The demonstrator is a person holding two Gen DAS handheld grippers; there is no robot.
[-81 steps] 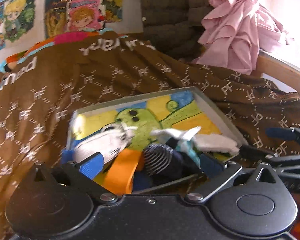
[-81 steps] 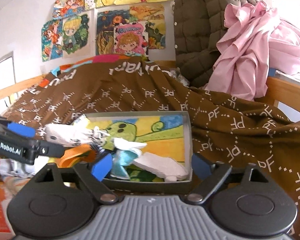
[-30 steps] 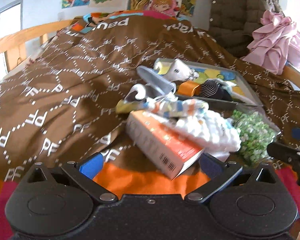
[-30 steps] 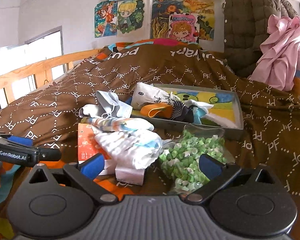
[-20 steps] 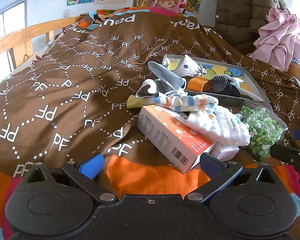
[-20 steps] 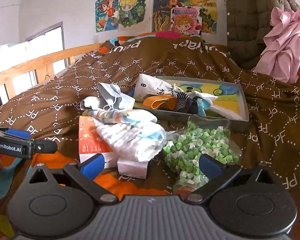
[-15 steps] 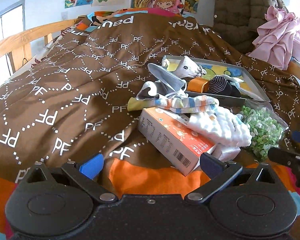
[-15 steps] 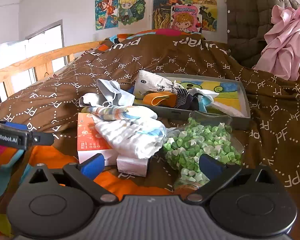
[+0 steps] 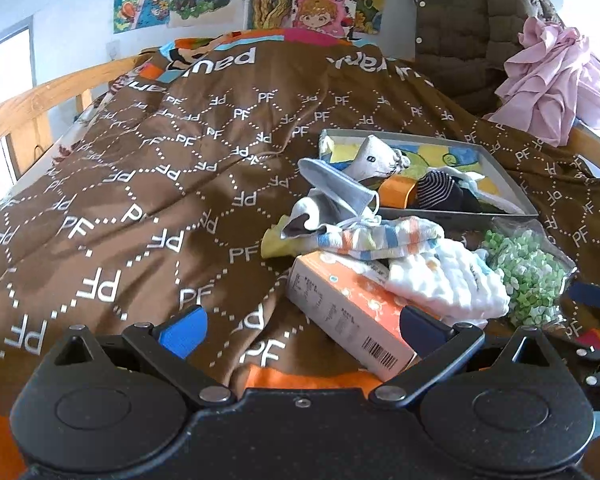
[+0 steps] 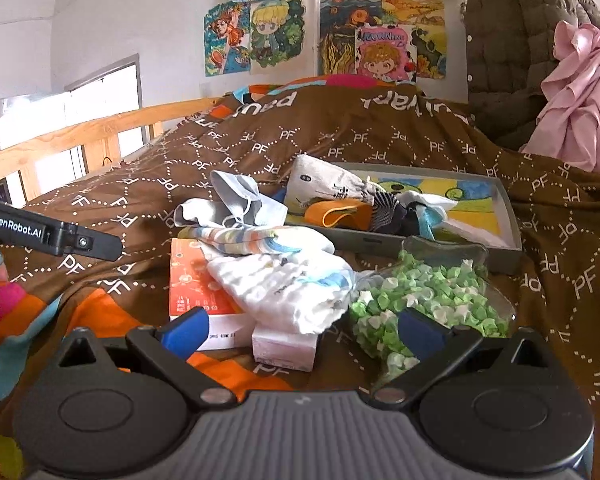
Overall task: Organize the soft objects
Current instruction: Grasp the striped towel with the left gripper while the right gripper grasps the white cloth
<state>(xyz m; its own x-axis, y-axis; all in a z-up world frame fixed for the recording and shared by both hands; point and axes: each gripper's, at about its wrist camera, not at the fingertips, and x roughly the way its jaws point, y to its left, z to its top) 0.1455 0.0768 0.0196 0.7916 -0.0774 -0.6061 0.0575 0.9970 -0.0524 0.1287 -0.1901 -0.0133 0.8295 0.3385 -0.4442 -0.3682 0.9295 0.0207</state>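
Both of your tools are held back from the pile on the bed. Your left gripper (image 9: 300,332) has its blue-padded fingers (image 9: 178,335) spread wide with nothing between them, and your right gripper (image 10: 301,332) is spread and empty in the same way.

The soft things lie on the brown quilt printed with white PF letters (image 9: 140,184). A shallow grey cardboard tray with a bright cartoon picture on its floor (image 10: 509,216) sits toward the far right of the bed. Inside it are a pale grey drawstring pouch (image 10: 323,186), an orange fabric loop (image 10: 337,210), a dark striped sock (image 10: 385,210) and a white and light-blue cloth (image 10: 427,204), all bunched at the tray's left end.

Just outside the tray's left edge a crumpled grey and white cloth (image 10: 236,200) rests on the quilt. In front of it, a pastel-striped sock (image 10: 256,238) lies across a white quilted cloth (image 10: 288,284), which drapes over an orange and white cardboard box (image 10: 192,284) and a small pink box (image 10: 284,346). A clear bag of green and white paper stars (image 10: 427,300) lies to the right, touching the white cloth (its far end reaches the tray's front wall).
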